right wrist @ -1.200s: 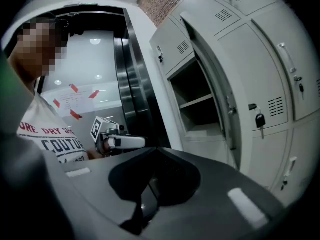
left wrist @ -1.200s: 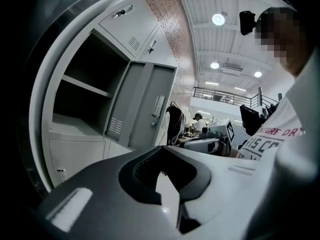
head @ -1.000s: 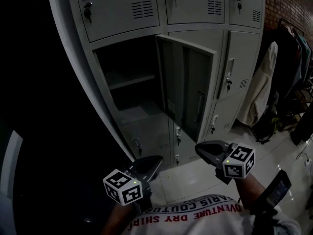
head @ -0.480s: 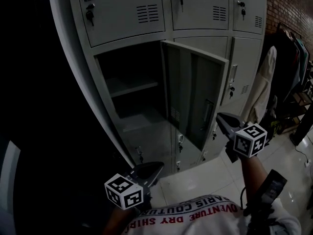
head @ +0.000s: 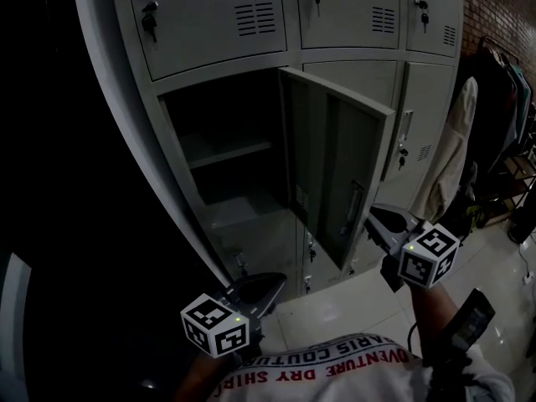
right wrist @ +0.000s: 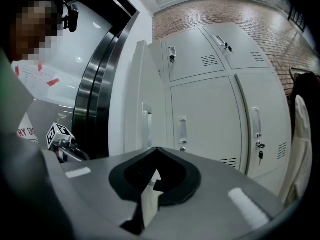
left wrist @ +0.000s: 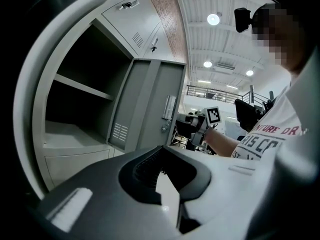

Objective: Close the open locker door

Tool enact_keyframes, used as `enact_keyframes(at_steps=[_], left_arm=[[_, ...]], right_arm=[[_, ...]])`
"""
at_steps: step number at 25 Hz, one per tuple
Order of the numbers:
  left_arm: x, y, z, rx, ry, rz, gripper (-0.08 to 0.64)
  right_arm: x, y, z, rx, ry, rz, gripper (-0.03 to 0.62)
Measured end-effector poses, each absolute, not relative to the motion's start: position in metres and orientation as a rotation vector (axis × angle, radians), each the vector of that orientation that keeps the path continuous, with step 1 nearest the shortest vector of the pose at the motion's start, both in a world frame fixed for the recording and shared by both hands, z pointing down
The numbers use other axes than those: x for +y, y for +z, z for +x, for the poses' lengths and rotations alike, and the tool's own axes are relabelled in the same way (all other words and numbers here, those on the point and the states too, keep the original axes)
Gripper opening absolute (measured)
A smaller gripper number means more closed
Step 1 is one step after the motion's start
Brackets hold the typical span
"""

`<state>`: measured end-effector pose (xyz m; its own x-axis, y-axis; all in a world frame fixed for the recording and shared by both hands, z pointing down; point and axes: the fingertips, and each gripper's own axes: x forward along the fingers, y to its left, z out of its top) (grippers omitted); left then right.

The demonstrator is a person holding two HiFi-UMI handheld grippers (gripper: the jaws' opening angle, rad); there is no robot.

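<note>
A grey locker bank fills the head view. One middle door (head: 337,170) stands swung out, hinged on its right, baring a dark compartment with a shelf (head: 228,153). My right gripper (head: 378,223) is shut and empty, just beside the door's lower free edge, on its outer face side. In the right gripper view the door (right wrist: 142,111) shows edge-on ahead of the right gripper (right wrist: 156,150). Lower and nearer to me, my left gripper (head: 261,290) is shut on nothing, in front of the lockers below the opening. In the left gripper view the left gripper (left wrist: 162,149) points at the door (left wrist: 150,104).
A pale coat (head: 448,153) hangs on a rack at the right, against a brick wall (head: 502,7). Keys (head: 149,19) dangle from the upper locker doors. A dark wall stands to the left of the lockers. Glossy floor tiles (head: 335,316) lie below.
My right gripper has risen and moved right, from low in front of the lockers to beside the open door's free edge. The left gripper has barely moved.
</note>
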<state>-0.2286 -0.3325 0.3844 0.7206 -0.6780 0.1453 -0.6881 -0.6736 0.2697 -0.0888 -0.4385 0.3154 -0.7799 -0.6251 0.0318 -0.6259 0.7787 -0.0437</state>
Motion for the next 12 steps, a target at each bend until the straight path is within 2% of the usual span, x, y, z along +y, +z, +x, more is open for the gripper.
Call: enact_keyframes(at_steps=[12], left_arm=[[-0.323,0.383,-0.26,-1.147,0.011,2.568,0.003]], right_arm=[[-0.38,0.303,-0.196,-3.123,0.077,0.597,-0.006]])
